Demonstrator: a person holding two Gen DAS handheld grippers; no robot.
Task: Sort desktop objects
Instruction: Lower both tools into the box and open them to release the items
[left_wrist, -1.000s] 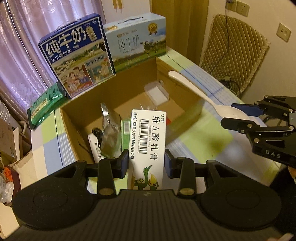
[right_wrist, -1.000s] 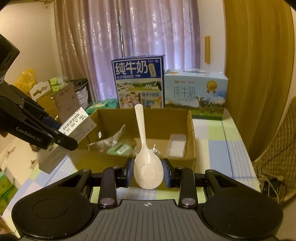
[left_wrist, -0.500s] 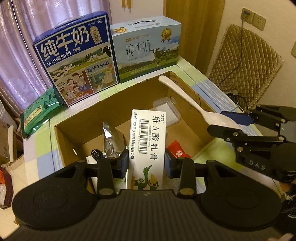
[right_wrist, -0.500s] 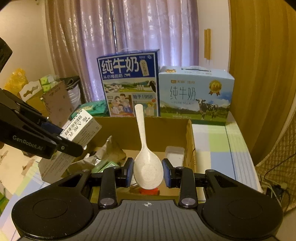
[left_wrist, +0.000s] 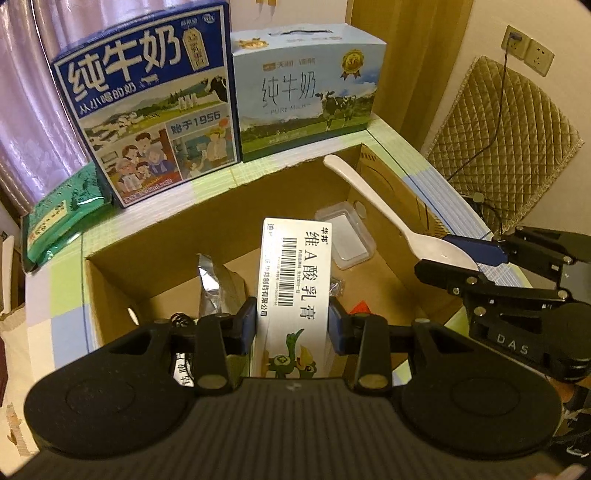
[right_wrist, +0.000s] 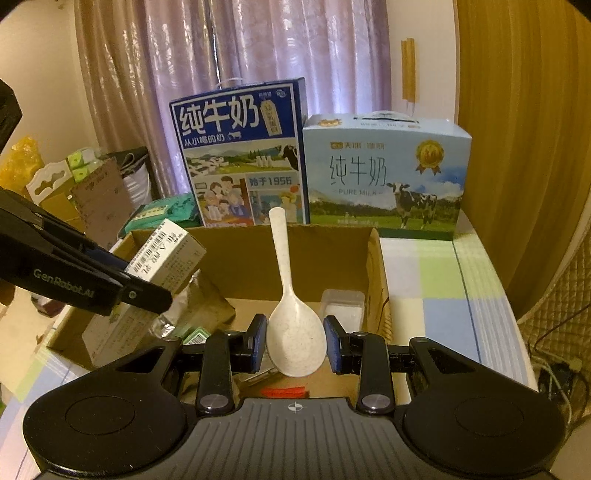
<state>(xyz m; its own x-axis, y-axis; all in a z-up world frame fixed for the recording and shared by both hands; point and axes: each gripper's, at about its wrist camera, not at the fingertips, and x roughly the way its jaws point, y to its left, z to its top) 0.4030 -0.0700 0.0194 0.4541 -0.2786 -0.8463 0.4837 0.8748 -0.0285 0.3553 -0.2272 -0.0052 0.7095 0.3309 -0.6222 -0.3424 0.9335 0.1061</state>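
- Left hand-held gripper (left_wrist: 291, 323): its blue pads pinch a white ointment carton (left_wrist: 295, 280) with a barcode and Chinese print, held above the open cardboard box (left_wrist: 229, 218).
- Right hand-held gripper (right_wrist: 294, 345): its pads are pressed against the bowl of a white rice spoon (right_wrist: 291, 314), handle pointing up and away, also over the box.
- Inside the box: a clear plastic container (left_wrist: 347, 236) by the right wall, a crumpled foil pouch (left_wrist: 214, 280), and something small and red on the floor.
- Behind the box on the checked counter (right_wrist: 443, 280): a dark blue milk carton (left_wrist: 147, 103) beside a pale blue milk carton (left_wrist: 306, 92).
- A green packet (left_wrist: 59, 218) lies left of the dark blue carton.
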